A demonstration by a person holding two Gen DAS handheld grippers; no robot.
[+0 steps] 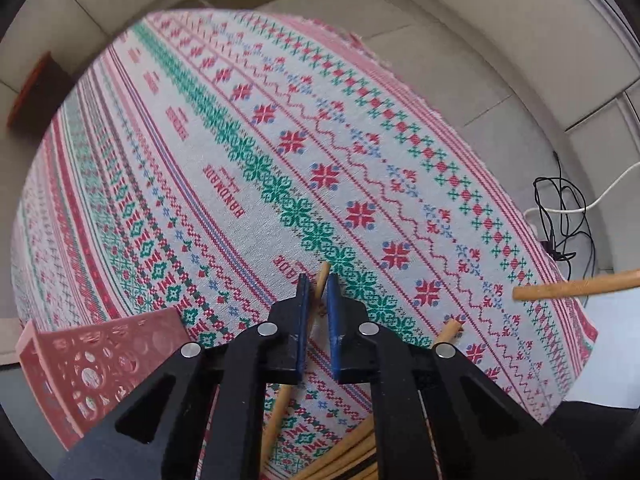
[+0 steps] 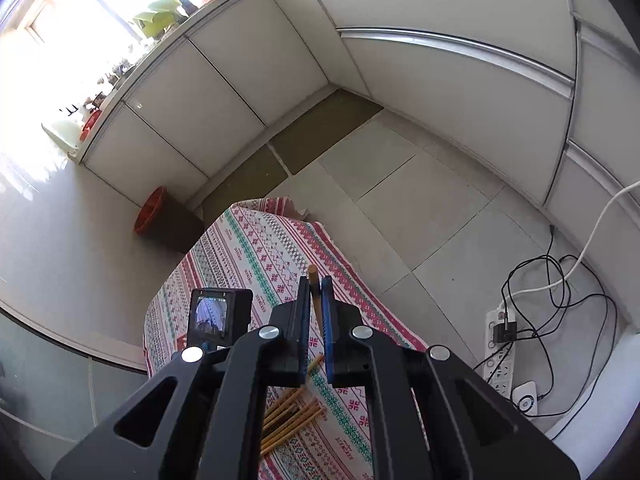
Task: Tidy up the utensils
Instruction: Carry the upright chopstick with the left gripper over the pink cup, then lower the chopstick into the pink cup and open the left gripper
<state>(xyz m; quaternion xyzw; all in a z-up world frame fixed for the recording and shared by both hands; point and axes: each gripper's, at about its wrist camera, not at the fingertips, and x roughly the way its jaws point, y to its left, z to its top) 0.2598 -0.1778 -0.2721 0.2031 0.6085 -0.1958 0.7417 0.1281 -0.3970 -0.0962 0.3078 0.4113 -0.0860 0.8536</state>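
While pointing steeply down at the patterned cloth (image 1: 248, 168), the left gripper (image 1: 317, 280) has its jaws pinched on one wooden chopstick (image 1: 322, 276), more chopsticks (image 1: 344, 456) below, red perforated basket (image 1: 92, 364) at left. Right-wrist view: right gripper (image 2: 316, 280), angled down, clamps an upright chopstick (image 2: 313, 276) above the loose pile (image 2: 292, 420).

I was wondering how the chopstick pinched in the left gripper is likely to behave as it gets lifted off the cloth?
The chopstick looks thin, straight and wooden, so it is probably stiff and very light. The left gripper pinches it near one end, so it may pivot or droop between the pads. Being round, it would probably roll on the patterned tablecloth if dropped.
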